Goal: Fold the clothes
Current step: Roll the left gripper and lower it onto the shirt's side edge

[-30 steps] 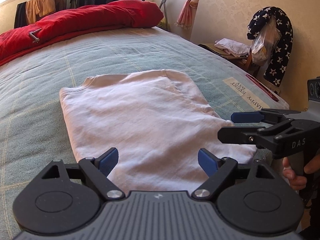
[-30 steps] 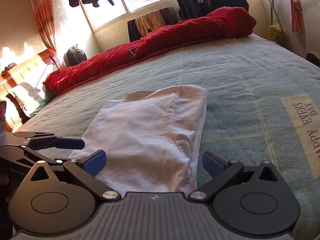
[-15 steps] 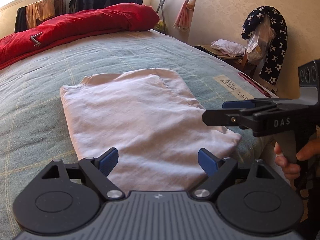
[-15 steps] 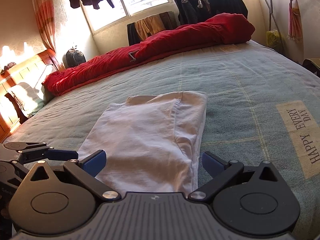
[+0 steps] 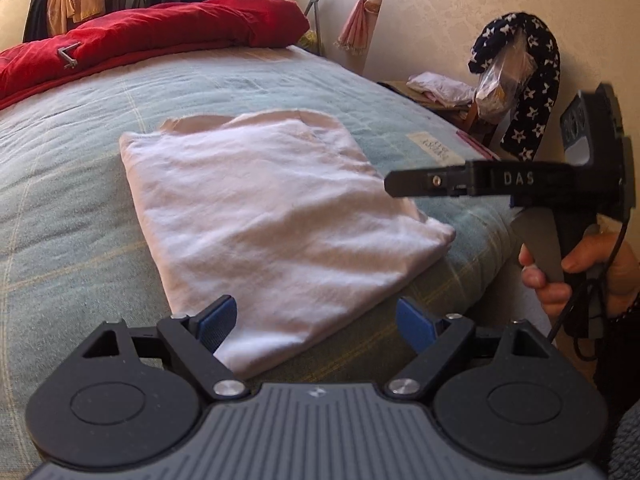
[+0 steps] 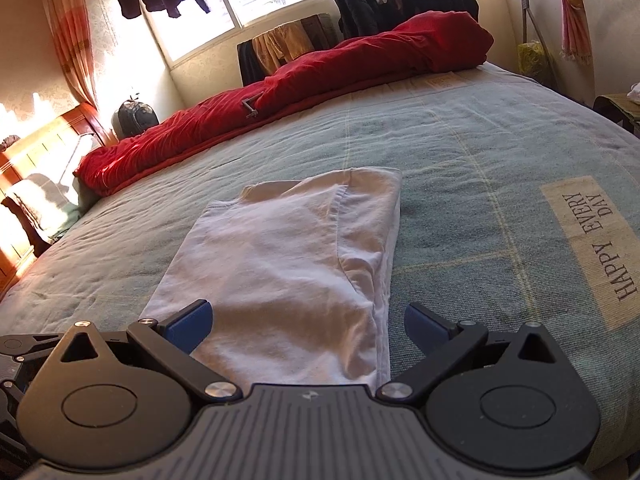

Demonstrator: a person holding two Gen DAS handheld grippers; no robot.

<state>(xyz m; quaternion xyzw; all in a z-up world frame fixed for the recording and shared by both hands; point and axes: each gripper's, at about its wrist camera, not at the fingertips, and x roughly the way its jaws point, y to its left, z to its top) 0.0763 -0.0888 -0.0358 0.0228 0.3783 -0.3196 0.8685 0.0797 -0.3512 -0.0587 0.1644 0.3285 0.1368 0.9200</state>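
While it lies flat on the blue-green quilted bed (image 6: 460,148), the pale pink folded cotton shirt (image 6: 288,264) forms a long rectangle, lightly creased, with a folded-in panel along its right side. One shirt is on the bed, plus one red padded duvet (image 6: 320,76) bunched at the far edge. Its long axis runs away from both cameras, neckline farthest. Two grippers hover at its near end: left gripper (image 5: 316,318) and right gripper (image 6: 308,322), both spread wide, holding nothing.
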